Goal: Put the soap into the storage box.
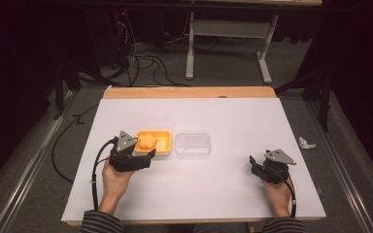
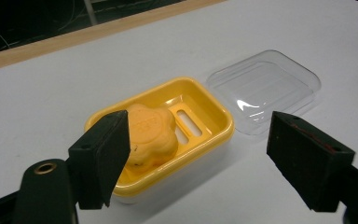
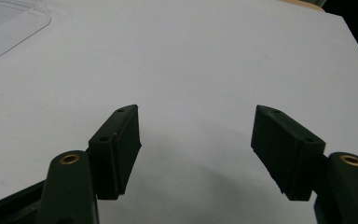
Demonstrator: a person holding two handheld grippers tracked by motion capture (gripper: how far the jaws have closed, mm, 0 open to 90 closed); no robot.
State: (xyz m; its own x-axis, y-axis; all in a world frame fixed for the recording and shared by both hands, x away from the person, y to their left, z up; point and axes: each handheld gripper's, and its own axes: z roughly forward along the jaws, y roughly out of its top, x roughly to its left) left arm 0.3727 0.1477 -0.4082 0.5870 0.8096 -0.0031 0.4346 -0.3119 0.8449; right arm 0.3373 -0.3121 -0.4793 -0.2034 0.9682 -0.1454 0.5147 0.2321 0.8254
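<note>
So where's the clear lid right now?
The clear lid lies flat on the table's left-centre, right beside the yellow soap dish, off the dish.

A white table point(image 1: 223, 184) with a light wooden strip along its far edge carries two things, side by side near its middle-left. A yellow soap dish point(image 1: 164, 143) rests on the surface, and a clear plastic lid point(image 1: 193, 145) lies flat just beside it, to the right. Beyond the table's right edge, a crumpled white scrap point(image 1: 306, 142) lies on the grey floor point(image 1: 223, 75).
</note>
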